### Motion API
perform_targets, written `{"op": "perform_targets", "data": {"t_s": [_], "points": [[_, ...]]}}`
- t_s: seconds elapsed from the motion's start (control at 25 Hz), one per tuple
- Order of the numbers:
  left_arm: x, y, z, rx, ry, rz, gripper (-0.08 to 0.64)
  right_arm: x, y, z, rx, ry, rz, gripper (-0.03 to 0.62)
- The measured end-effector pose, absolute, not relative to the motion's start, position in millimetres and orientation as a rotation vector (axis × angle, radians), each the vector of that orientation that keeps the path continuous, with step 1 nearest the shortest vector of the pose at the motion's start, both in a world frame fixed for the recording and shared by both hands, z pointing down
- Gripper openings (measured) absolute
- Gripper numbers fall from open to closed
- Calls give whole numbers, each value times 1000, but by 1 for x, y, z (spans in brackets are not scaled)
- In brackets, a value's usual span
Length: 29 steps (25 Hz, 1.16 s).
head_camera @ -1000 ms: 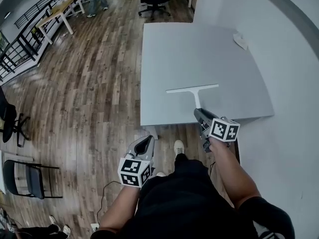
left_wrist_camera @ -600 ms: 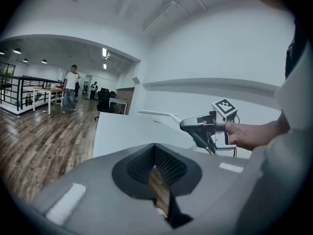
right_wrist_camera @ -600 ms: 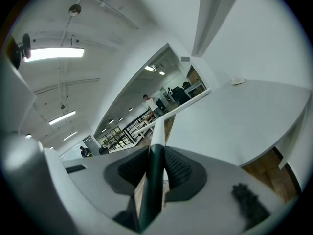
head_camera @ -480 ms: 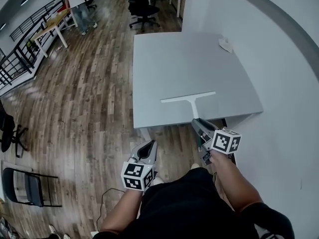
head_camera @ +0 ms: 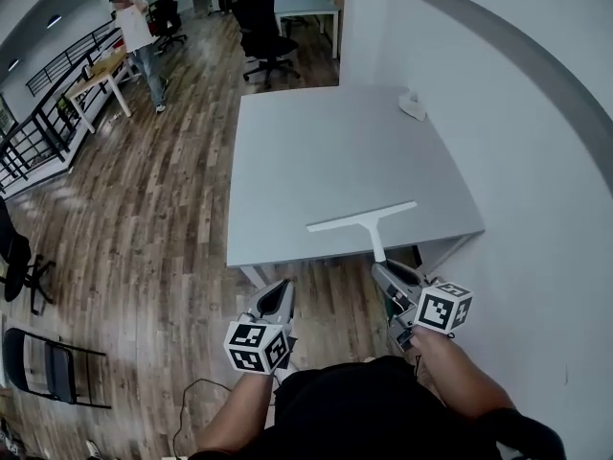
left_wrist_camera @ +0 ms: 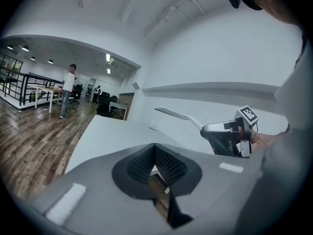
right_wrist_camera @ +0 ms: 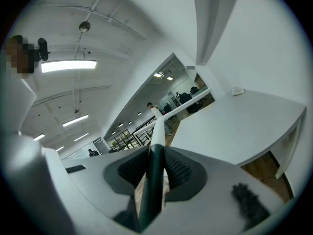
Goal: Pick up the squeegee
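Seen from above, a person stands at the near edge of a pale grey rectangular table (head_camera: 326, 151) beside a white wall (head_camera: 536, 199), with a gripper in each hand. The right gripper (head_camera: 388, 274) is clenched on the dark handle of a white T-shaped squeegee (head_camera: 364, 217), its long blade crosswise over the table's near edge. The left gripper view shows the squeegee (left_wrist_camera: 176, 114) in the air, clear of the tabletop. The right gripper view shows the handle pinched between both pads (right_wrist_camera: 178, 168). The left gripper (head_camera: 276, 295) hangs over the brown wooden floor (head_camera: 144, 209), left of the squeegee, jaws closed together on nothing. A small white object (head_camera: 412, 105) lies at the table's far corner
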State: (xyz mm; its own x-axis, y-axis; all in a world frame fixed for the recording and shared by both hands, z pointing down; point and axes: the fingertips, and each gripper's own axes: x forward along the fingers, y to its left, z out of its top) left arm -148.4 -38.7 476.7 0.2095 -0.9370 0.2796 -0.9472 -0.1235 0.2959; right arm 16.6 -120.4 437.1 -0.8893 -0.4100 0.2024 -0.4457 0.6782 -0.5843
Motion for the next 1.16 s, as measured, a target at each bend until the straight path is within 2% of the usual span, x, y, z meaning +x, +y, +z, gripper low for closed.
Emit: {"op": "perform_targets", "data": {"t_s": [0.2,0.4,1.16], "points": [[-93,-59,475,2130,-1711,87,6,74,-123,443,749,-2812,1021,106],[-71,-67,478,2150,-1653,143,6,102,-133,451,817,-2810,1078,106],[-97,-61,481,2186,-1619,244,6,77,-125,469,879,-2804,1122,106]]}}
